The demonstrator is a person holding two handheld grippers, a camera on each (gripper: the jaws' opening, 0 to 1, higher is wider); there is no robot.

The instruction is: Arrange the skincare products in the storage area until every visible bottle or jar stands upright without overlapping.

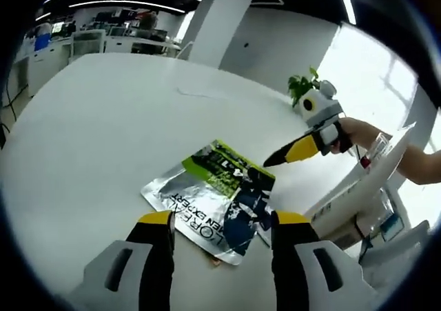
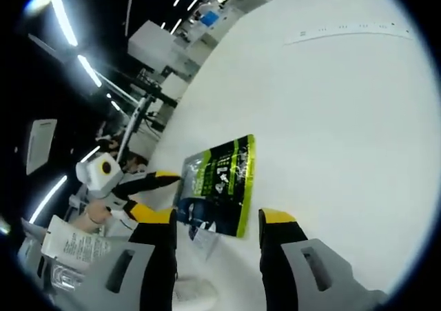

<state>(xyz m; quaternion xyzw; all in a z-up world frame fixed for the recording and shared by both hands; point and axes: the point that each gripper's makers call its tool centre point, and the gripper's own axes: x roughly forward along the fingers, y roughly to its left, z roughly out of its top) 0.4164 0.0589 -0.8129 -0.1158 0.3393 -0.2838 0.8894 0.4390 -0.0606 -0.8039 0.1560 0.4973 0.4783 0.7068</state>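
A flat foil pouch (image 1: 213, 194), silver, green and dark blue, lies on the white table (image 1: 103, 132). My left gripper (image 1: 224, 221) hovers open just short of its near edge, jaws to either side. My right gripper (image 1: 293, 152) comes in from the right, held by a hand (image 1: 355, 133), its tips close to the pouch's far corner. In the right gripper view the same pouch (image 2: 220, 176) lies ahead of my open right gripper (image 2: 215, 221), and the left gripper (image 2: 141, 180) reaches it from the left. Nothing is held.
A white storage rack (image 1: 365, 180) with a clear bottle (image 1: 372, 149) stands at the table's right side. A small potted plant (image 1: 301, 87) is behind it. A white printed box (image 2: 69, 245) sits low left. A thin strip (image 2: 351, 29) lies farther along the table.
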